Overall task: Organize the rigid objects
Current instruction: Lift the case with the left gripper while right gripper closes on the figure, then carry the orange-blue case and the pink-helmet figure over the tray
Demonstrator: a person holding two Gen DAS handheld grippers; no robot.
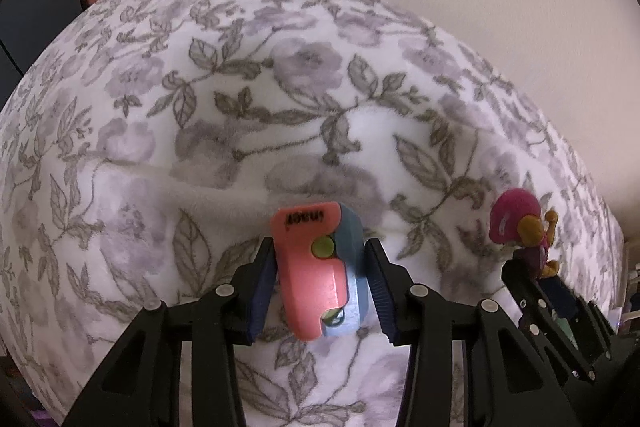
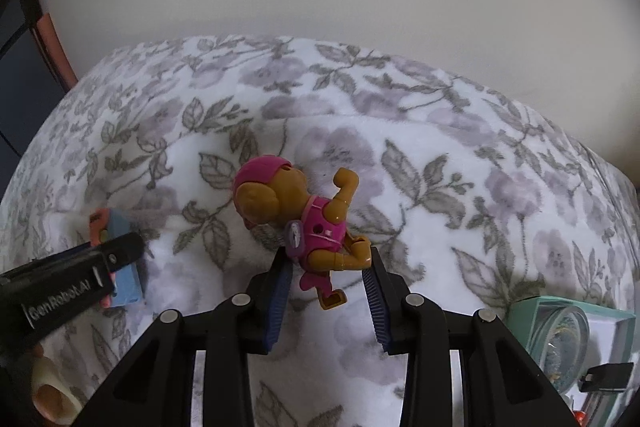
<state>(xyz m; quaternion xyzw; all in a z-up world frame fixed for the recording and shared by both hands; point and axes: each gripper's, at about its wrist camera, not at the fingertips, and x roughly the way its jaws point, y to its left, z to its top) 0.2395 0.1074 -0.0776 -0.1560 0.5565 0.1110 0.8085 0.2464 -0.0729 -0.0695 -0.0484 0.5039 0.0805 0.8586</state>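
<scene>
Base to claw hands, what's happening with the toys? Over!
Left gripper jaws clamped on pink-and-blue plastic block toy. Right gripper jaws gripping brown puppy figure in pink outfit. Both over floral fleece blanket; nothing in the way.

Left gripper (image 1: 320, 275) frame: showing as matte black plastic arms with triangular cut-outs, branching in a fork.
Left pads (image 1: 262, 287): showing as dark blue, finely ribbed strips.
Fasteners (image 1: 225, 290): sitting as round silver pins at the arm joints.
Right gripper (image 2: 328, 279) frame: looking the same black, forked and cut out.
Right pads (image 2: 280, 295): showing blue and ribbed.
Marking: reading white "GenRobot.AI" lettering along the left gripper's black side in the right wrist view.
</scene>
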